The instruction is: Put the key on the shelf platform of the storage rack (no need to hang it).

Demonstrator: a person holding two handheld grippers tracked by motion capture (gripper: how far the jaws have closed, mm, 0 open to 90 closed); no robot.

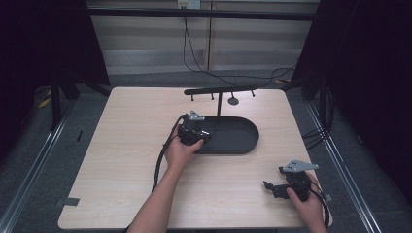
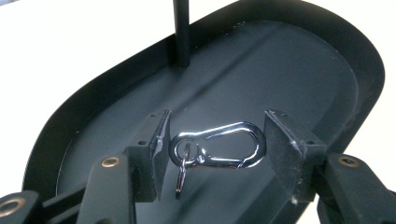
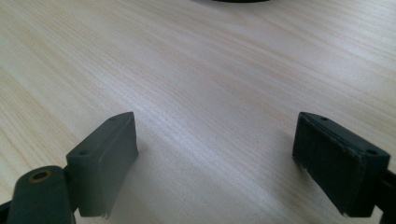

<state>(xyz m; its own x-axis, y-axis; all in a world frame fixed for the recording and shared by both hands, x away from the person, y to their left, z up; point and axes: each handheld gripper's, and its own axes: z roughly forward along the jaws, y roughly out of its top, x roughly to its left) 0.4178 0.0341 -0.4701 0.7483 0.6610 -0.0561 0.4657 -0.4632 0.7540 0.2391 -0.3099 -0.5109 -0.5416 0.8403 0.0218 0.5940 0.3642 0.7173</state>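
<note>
At the near right corner of the table point(image 1: 121, 160), the right tongs point(image 1: 270, 187) rested low in the person's right hand point(image 1: 307, 204), their jaws spread wide with nothing between them; in the right gripper view the two black pads point(image 3: 343, 163) stood well apart over bare pale wood.

Farther in, near the middle of the table, the left hand point(image 1: 179, 153) held the left tongs point(image 1: 204, 136) over the near left end of a black oval tray point(image 1: 243, 141). In the left gripper view, the left tongs point(image 2: 212, 140) pinched a shiny metal snap hook point(image 2: 219, 149) by its two ends, one pad touching each end, so that the hook lay crosswise between them above the tray floor point(image 2: 289, 74). A small ring point(image 2: 183, 170) hung from the hook's eye at its left end, close against the left pad.

Beyond the hook, a thin black post point(image 2: 181, 32) rose from the tray's far edge. In the high view that post carried a black crossbar point(image 1: 221, 90) with short pegs, standing at the back of the table.
</note>
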